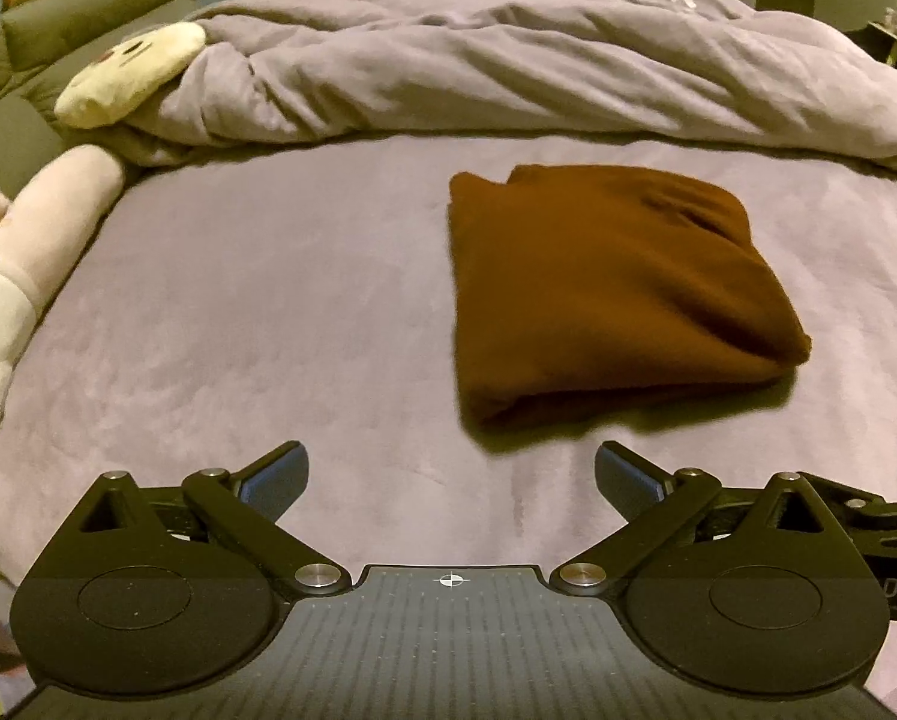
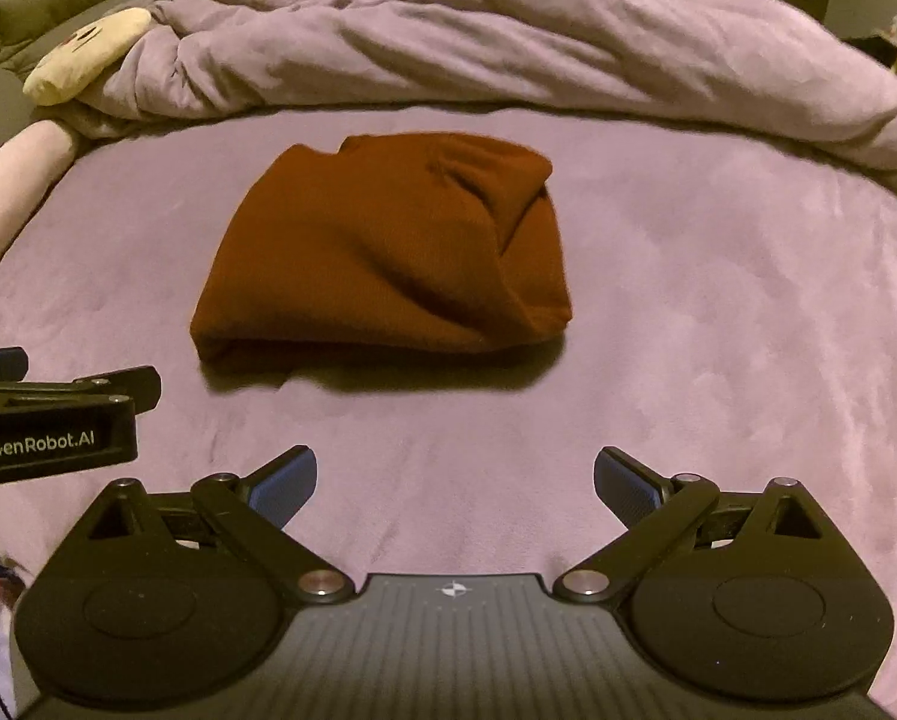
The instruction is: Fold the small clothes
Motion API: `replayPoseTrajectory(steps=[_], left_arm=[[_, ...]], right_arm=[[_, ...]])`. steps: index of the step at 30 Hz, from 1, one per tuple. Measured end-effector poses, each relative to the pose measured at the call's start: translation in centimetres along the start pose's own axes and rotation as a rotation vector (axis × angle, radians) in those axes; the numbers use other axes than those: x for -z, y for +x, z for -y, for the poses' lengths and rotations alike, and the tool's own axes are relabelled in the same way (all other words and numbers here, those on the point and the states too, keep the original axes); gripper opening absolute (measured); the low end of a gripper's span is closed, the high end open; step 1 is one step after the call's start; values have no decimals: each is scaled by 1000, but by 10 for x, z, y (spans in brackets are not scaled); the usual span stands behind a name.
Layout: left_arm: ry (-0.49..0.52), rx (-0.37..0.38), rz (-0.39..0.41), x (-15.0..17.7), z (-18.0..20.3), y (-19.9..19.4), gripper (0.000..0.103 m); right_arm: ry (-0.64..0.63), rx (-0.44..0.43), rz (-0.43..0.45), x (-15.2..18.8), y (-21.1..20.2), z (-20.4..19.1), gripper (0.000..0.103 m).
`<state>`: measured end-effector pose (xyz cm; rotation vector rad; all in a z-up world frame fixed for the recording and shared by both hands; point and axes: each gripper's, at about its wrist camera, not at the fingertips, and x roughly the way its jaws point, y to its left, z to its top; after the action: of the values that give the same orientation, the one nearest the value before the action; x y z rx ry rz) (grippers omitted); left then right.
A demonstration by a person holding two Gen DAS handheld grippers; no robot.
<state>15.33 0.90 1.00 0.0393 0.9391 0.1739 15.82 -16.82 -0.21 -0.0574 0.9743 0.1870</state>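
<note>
A brown garment (image 1: 616,294) lies folded into a thick rectangular bundle on the purple bed sheet (image 1: 268,312). In the right wrist view the same brown garment (image 2: 388,252) sits in the middle of the bed, its folded edge toward me. My left gripper (image 1: 451,480) hovers above the sheet, near and left of the bundle, jaws wide open and empty. My right gripper (image 2: 454,483) is also wide open with nothing between its blue pads (image 2: 286,489), held back from the bundle's near edge. The left gripper's body (image 2: 52,420) shows at the left edge of the right wrist view.
A crumpled purple duvet (image 1: 538,72) is heaped across the far side of the bed. Plush toys (image 1: 28,276) lie along the left edge, one cream-coloured (image 1: 130,75) tucked against the duvet. A green sofa (image 1: 46,36) stands at the far left, a cabinet behind.
</note>
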Motion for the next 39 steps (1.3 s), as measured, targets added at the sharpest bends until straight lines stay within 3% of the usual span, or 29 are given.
replayPoseTrajectory(steps=[39], left_arm=[[9,15,-37,8,1,-5,103]], right_arm=[[17,8,-9,-6,-3,-4,99]])
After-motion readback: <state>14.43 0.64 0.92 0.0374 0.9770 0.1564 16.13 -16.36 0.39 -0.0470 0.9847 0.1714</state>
